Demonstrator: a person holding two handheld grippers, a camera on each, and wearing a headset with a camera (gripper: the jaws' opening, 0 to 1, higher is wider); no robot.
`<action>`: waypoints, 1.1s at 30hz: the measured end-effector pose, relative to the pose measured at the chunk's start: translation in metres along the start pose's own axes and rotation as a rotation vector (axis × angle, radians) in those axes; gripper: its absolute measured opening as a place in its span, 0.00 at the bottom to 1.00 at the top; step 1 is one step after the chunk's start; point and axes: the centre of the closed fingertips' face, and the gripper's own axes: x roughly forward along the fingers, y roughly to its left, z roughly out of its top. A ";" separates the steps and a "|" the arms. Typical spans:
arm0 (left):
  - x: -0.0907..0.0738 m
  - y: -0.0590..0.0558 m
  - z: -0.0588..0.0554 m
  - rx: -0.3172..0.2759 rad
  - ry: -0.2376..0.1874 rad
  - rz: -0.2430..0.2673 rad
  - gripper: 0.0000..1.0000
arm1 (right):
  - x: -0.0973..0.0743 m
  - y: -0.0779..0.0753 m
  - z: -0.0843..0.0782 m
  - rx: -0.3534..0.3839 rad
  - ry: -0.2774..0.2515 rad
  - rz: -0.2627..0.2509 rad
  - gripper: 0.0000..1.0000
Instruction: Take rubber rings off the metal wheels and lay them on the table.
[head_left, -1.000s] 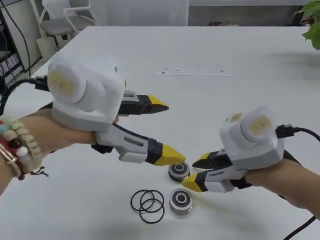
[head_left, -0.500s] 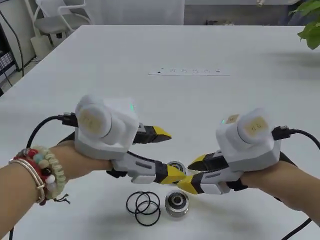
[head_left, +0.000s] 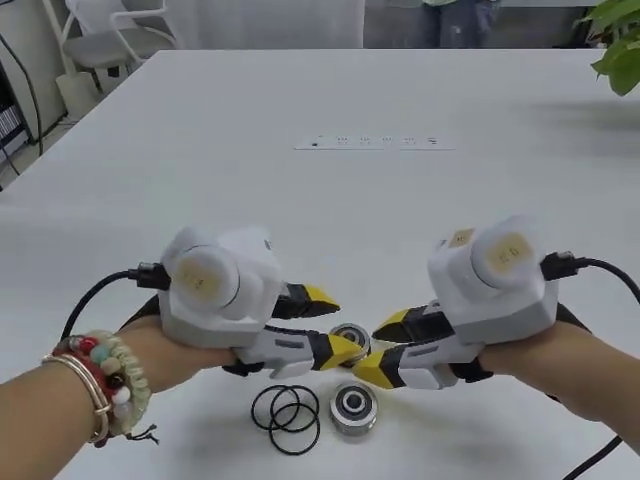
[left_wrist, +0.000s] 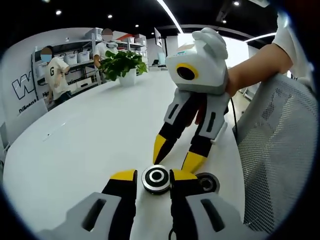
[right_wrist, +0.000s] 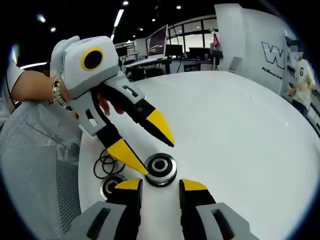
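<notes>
The left gripper (left_wrist: 153, 176) is open, its yellow-tipped jaws standing either side of a metal wheel (left_wrist: 156, 179) without clamping it; in the right gripper view its lower tip touches the wheel's rim while the upper tip rides well above. The right gripper (right_wrist: 161, 185) faces it from the other side, also open and holding nothing, with the wheel just ahead of its tips. The two come at the wheel from opposite sides, probably so that one can steady the metal while the other catches the dark band around its rim, which looks like a ring not yet removed.

The wheel lies flat on the white table (head_left: 420, 230), close to the near edge. Nearer that edge lies a second wheel (head_left: 353, 405), and just beside it three black rubber rings (head_left: 290, 410) overlap in a small heap, apparently laid there as finished work.
</notes>
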 end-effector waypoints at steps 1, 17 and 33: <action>0.000 0.000 -0.001 -0.005 0.000 0.001 0.20 | 0.000 0.000 0.000 -0.002 0.002 0.001 0.27; 0.006 -0.005 -0.007 -0.080 0.014 -0.006 0.10 | 0.002 0.002 0.000 -0.016 0.005 0.007 0.25; 0.006 -0.003 -0.009 -0.076 0.013 -0.008 0.08 | -0.001 -0.001 -0.004 0.023 0.005 0.016 0.09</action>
